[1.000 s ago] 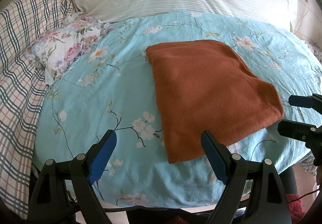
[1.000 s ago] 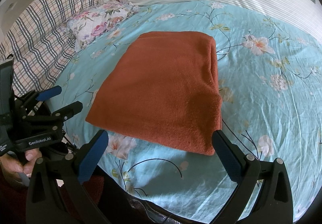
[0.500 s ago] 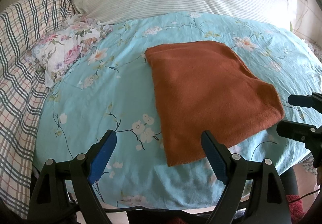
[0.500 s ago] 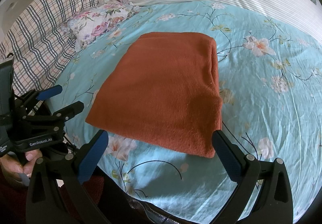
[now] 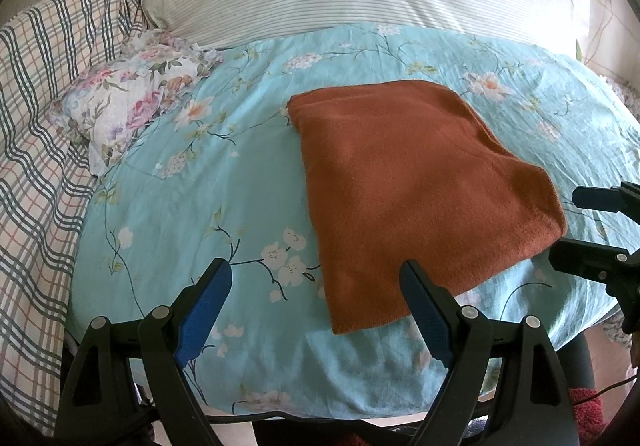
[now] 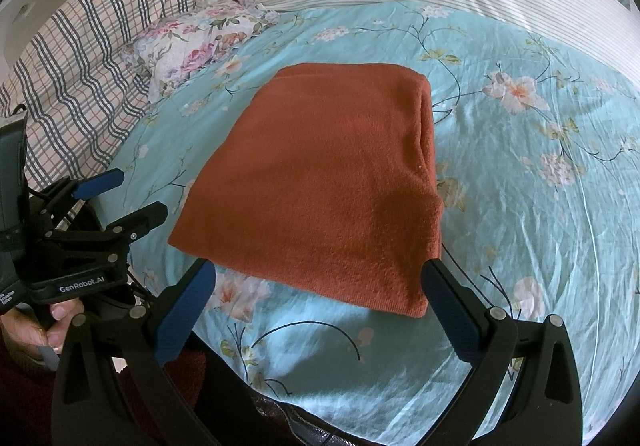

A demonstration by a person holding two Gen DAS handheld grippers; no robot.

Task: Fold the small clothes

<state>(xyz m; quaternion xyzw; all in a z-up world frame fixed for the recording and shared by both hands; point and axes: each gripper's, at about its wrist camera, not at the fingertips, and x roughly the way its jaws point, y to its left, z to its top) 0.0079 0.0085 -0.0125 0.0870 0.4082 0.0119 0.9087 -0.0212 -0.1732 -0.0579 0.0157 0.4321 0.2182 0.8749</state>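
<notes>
I had both grippers poised over the near edge of the bed. The left gripper (image 5: 316, 278) stood with its jaws wide and nothing between them, above the blue flowered sheet (image 5: 192, 181). The right gripper (image 6: 318, 272) was wide too, its blue fingers (image 6: 184, 310) either side of the near edge of the folded rust-brown cloth (image 6: 320, 181) without pressing on it. That cloth lay flat on the sheet near the bed's front edge. A flowered pillow (image 6: 192, 41) sat towards the far left corner, beside a checked blanket (image 6: 84, 65).
</notes>
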